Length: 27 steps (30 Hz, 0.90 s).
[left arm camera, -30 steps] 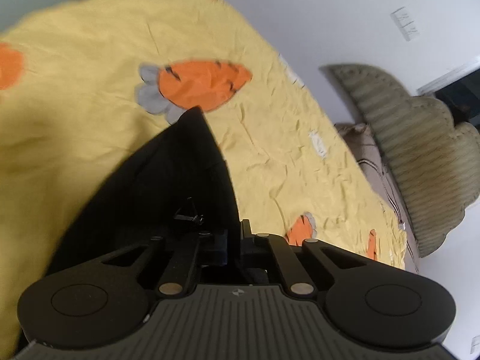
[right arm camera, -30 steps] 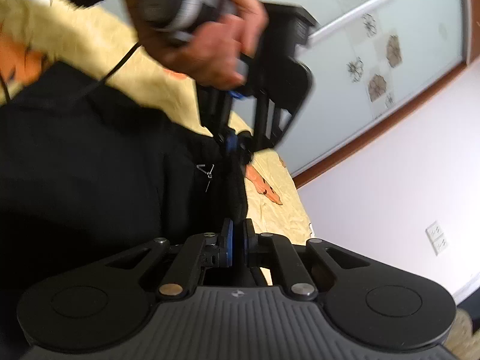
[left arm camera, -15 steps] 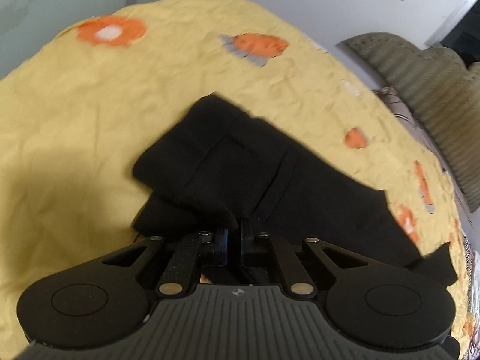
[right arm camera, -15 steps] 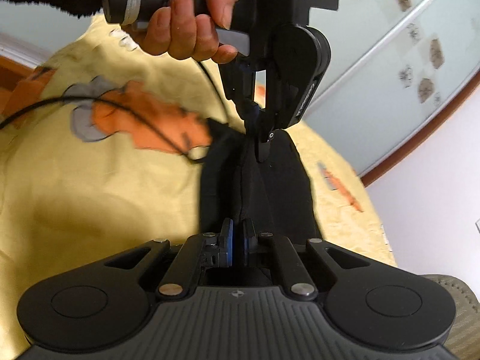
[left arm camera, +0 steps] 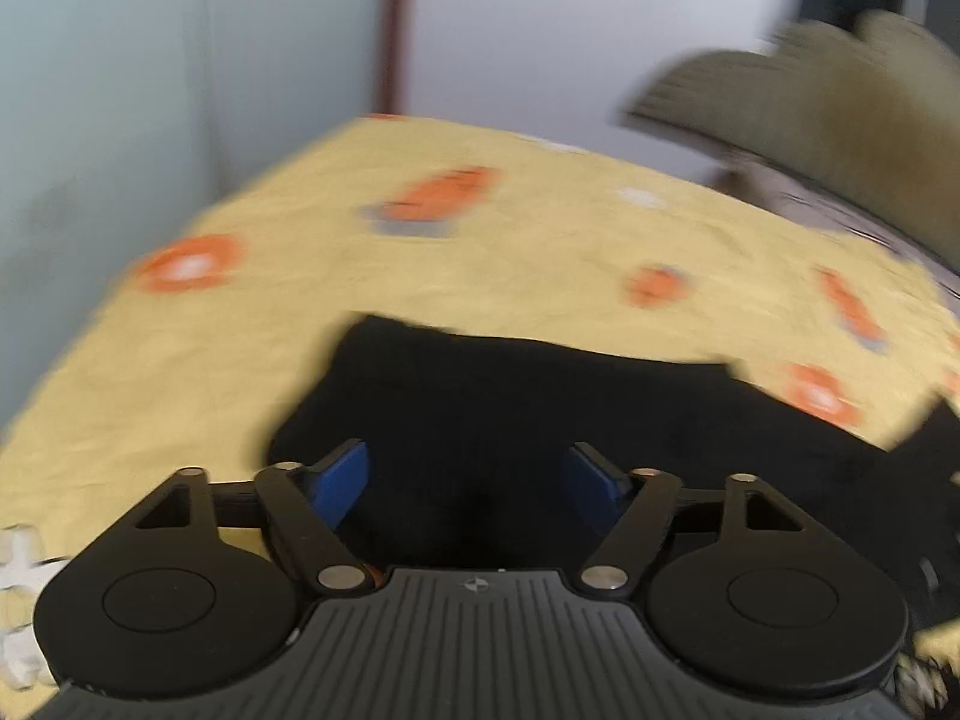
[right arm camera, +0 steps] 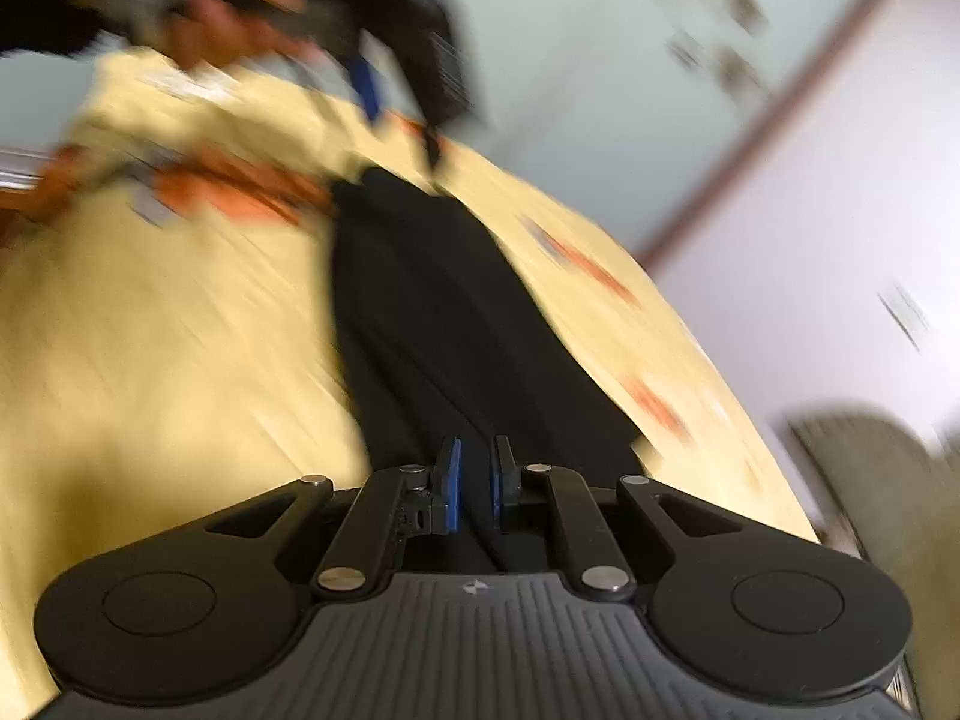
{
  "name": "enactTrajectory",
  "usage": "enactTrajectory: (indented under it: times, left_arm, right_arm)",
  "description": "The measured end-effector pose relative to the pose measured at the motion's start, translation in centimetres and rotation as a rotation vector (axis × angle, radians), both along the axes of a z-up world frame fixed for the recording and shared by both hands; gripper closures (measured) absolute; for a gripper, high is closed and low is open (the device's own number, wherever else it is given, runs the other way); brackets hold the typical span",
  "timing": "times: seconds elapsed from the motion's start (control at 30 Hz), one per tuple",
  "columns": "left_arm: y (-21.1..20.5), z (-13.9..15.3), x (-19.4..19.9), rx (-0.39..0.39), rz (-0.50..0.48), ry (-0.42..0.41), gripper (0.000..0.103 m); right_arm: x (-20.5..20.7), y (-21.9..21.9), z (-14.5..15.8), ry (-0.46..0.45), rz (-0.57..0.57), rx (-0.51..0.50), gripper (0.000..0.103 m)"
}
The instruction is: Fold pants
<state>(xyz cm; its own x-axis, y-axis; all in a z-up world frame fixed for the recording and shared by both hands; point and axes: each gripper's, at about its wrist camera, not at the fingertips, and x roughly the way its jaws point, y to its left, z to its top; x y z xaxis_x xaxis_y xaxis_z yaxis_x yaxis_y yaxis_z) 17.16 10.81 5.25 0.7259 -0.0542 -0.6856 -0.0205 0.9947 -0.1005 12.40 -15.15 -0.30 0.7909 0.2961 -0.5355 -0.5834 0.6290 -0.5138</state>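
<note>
The right gripper [right arm camera: 474,483] sits nearest in its own view, its blue pads drawn almost together with a strip of the black pants [right arm camera: 444,324] running up between them. The fabric is judged to be pinched there, though blur leaves the contact line unclear.

The left gripper [left arm camera: 465,480] has just been opening: its jaws stand wide apart above the pants [left arm camera: 540,420], and nothing lies between the pads [left arm camera: 342,474]. The cloth under them rests on the yellow bedspread [left arm camera: 210,372] and is no longer gripped by this tool.

Farther out in the right wrist view, the pants stretch away as one long, narrow dark band across the bedspread [right arm camera: 150,360]. At their far end the left gripper [right arm camera: 408,90] hangs above the fabric, held by the person's hand [right arm camera: 228,18]; motion blur hides detail.

Assessed progress: the band is narrow, which suggests the legs already lie one on the other, so the lengthwise fold appears done. The cross fold, bringing one end over the other, is not yet made. Beyond the bed stand a pale wall [left arm camera: 540,30] and a ribbed headboard [left arm camera: 840,108].
</note>
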Motion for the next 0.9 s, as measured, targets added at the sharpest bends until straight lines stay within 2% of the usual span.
enactTrajectory:
  times: [0.1,0.17,0.23,0.3,0.4,0.47,0.57,0.63,0.67,0.7,0.73,0.8,0.83,0.87,0.9]
  left_arm:
    - [-4.0,-0.7,1.3,-0.131,-0.242,0.079,0.021]
    - [-6.9,-1.4,1.9,-0.124,-0.400,0.101,0.021]
    - [-9.9,-2.0,1.9,-0.024,-0.591,0.051,0.021]
    - [-12.3,-2.8,1.7,0.114,-0.757,0.000,0.021]
    - [-14.2,-4.1,1.8,0.229,-0.911,-0.011,0.021]
    - [-14.7,-4.7,2.6,0.220,-0.947,0.046,0.022]
    - [-14.3,-5.5,4.0,0.133,-0.963,0.126,0.022]
    - [-14.3,-5.7,4.5,0.104,-0.948,0.160,0.022]
    - [-14.2,-5.7,4.5,0.090,-0.944,0.166,0.024]
    - [-14.0,-5.7,4.6,0.067,-0.942,0.169,0.025]
    - [-14.0,-5.7,4.6,0.045,-0.940,0.169,0.029]
    - [-14.0,-5.6,4.6,-0.008,-0.950,0.179,0.044]
    - [-14.2,-5.6,4.8,-0.026,-0.952,0.189,0.061]
    - [-14.4,-5.6,4.7,-0.035,-0.952,0.198,0.071]
    - [-14.5,-5.6,4.4,-0.031,-0.950,0.202,0.075]
  right_arm:
    - [2.3,-5.1,0.1,0.052,-0.106,0.009,0.094]
    - [3.8,-8.9,0.7,0.133,-0.118,0.097,0.094]
    - [5.7,-12.1,1.5,0.213,-0.096,0.178,0.094]
    - [7.7,-13.5,2.0,0.255,-0.060,0.176,0.094]
    - [10.9,-13.8,2.2,0.340,-0.014,0.141,0.094]
    - [12.1,-13.7,2.1,0.379,0.018,0.125,0.093]
    - [14.5,-12.5,1.3,0.464,0.093,0.124,0.092]
    - [15.4,-11.2,1.0,0.508,0.155,0.092,0.090]
    - [15.9,-10.6,0.8,0.522,0.175,0.077,0.085]
    - [16.5,-10.2,0.6,0.549,0.193,0.066,0.077]
    - [17.1,-9.8,0.4,0.585,0.212,0.057,0.072]
    - [18.1,-9.2,0.2,0.623,0.220,0.043,0.041]
    - [18.6,-9.1,0.1,0.674,0.223,0.049,0.036]
    - [19.1,-9.1,-0.1,0.745,0.222,0.051,0.037]
    - [19.3,-9.1,-0.3,0.799,0.206,0.047,0.038]
